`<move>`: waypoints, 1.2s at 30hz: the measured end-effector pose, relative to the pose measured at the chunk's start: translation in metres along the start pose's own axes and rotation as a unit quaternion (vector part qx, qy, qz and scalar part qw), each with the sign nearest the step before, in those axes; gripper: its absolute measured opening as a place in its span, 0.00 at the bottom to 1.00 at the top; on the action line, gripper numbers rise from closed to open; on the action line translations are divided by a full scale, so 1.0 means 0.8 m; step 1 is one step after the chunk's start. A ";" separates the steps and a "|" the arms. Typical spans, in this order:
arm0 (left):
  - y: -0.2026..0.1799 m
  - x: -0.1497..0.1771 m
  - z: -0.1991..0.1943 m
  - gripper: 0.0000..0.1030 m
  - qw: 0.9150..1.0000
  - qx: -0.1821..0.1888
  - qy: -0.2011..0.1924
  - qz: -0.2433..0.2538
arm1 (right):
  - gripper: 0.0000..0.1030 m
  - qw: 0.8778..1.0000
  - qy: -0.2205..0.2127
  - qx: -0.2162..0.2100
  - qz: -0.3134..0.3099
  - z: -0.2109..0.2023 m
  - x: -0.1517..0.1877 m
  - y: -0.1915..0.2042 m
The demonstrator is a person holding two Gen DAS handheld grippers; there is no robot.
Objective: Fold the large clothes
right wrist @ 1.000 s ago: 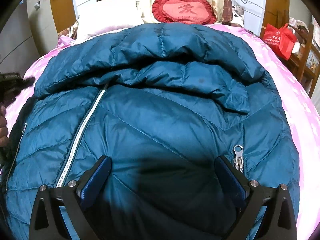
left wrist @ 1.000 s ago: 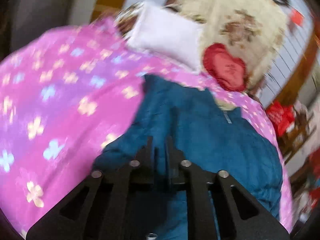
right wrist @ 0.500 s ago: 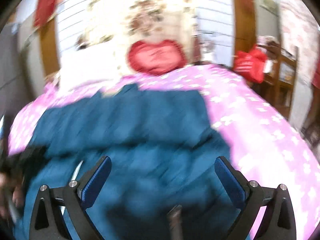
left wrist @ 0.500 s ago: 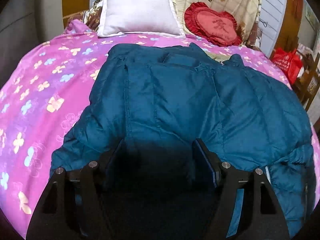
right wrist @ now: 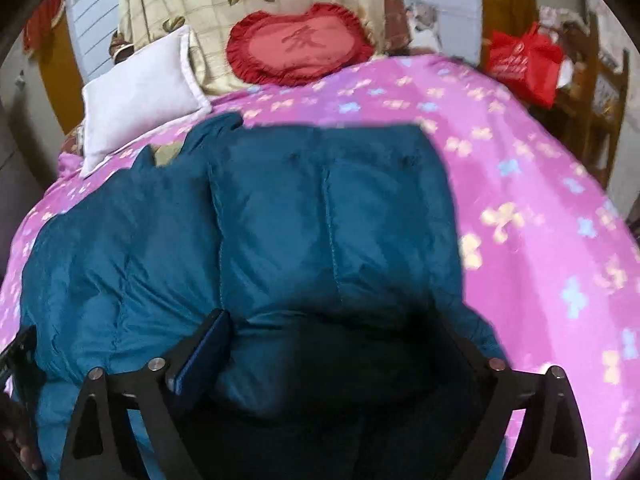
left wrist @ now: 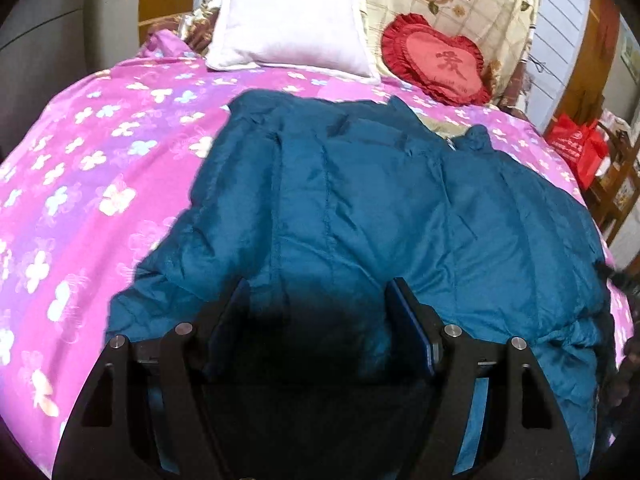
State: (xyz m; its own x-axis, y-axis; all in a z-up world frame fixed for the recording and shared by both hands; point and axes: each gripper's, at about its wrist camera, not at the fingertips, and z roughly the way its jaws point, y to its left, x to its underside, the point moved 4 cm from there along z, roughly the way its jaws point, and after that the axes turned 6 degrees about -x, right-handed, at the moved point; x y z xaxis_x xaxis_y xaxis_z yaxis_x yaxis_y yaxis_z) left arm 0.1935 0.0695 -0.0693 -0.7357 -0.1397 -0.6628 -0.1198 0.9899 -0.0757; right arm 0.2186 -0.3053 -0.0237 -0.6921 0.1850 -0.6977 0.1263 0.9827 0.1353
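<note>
I see the jacket (left wrist: 360,200) lying spread on the bed (left wrist: 100,160), its far hem well short of the white pillow (left wrist: 292,24), with the red cushion (left wrist: 436,60) beside that pillow. On the pillow's side of the jacket the pink cover lies bare out to the bed edge; on the opposite side, in the right view, bare cover (right wrist: 540,220) runs to the edge near a red bag (right wrist: 524,64).

My left tool (left wrist: 320,316) has just been opening and stands fairly wide, jacket fabric bulging between the pads; I think the pads are not pressing it, though shadow there makes that hard to judge. My right tool (right wrist: 340,340) has just narrowed slightly and is wide; its right finger is lost in dark shadow, with a fold of jacket between the fingers.

The jacket's near edge is cut off under both tools. What the bag holds I cannot see.
</note>
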 end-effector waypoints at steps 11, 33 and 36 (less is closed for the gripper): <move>0.001 0.009 0.014 0.81 0.999 -0.022 0.022 0.013 | 1.00 0.995 0.017 -0.045 -0.084 0.055 0.023 0.131; 0.010 0.077 -0.087 0.87 0.995 -0.024 -0.024 0.095 | 1.00 0.994 0.061 -0.049 -0.070 -0.132 0.211 0.088; 0.010 0.117 -0.089 0.87 0.985 -0.061 -0.004 0.160 | 1.00 0.994 0.067 -0.053 -0.065 -0.126 0.240 0.076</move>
State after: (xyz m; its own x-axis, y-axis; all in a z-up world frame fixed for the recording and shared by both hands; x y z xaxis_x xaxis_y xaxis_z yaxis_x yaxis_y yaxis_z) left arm 0.0765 0.0624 -0.0788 -0.7433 0.1798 -0.6444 0.0374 0.9729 0.2284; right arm 0.0220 -0.2106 -0.0782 -0.7869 0.0467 -0.6153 -0.0416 0.9908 0.1284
